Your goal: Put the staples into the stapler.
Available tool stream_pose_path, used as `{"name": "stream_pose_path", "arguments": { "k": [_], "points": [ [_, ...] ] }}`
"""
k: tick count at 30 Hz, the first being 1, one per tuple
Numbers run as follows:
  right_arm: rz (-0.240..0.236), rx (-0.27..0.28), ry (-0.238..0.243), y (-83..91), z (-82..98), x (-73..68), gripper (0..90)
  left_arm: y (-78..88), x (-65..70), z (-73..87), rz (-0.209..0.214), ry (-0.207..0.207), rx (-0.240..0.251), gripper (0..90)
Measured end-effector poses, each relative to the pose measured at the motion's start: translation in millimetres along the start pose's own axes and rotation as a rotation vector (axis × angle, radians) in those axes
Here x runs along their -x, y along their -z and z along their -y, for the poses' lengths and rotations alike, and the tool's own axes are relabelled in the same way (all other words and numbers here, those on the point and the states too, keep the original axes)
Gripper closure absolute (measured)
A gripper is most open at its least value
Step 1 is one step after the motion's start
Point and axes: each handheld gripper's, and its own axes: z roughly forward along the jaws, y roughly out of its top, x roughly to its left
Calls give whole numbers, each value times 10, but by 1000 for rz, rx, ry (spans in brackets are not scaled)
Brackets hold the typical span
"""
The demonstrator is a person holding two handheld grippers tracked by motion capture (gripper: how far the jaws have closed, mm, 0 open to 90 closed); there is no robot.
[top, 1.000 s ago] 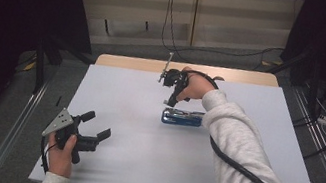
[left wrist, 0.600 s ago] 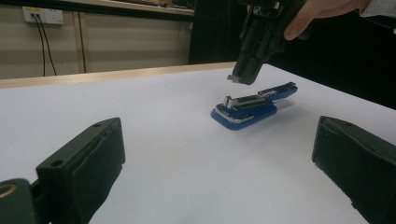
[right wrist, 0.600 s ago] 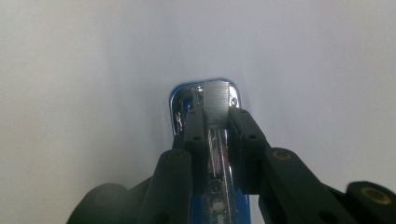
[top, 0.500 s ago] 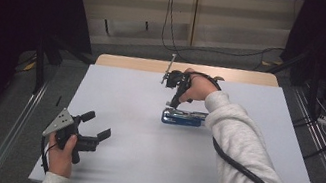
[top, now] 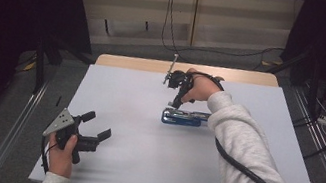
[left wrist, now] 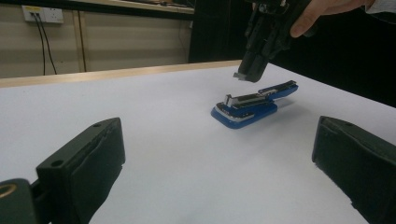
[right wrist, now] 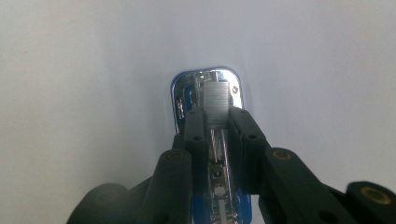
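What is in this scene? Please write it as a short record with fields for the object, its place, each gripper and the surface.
object: blue stapler with a silver metal top, opened, staple strip visible
place: lying flat near the middle of the white table
right gripper: pointing down just above the stapler's front end, jaws narrow with a small gap, holding nothing
contact: cannot tell whether the jaw tips touch the stapler
left gripper: held low at the near left edge, jaws wide open, empty, aimed toward the stapler
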Motion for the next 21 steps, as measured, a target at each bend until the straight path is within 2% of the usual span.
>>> {"name": "stream_pose_path", "arguments": {
  "k": [6,7,9,21],
  "points": [
    [-1,1,-3,-2,20,10,791,-3,3,1,2,3,-2,26],
    [-2,2,-15,-5,22,6,791,-8,13,4,7,10,-3,26],
    [-2,1,-3,-4,23,14,791,-8,7,4,4,1,-6,26],
    [-12,-5,-4,-79,44,9,791,-3,5,4,0,7,-7,27]
  ]
}}
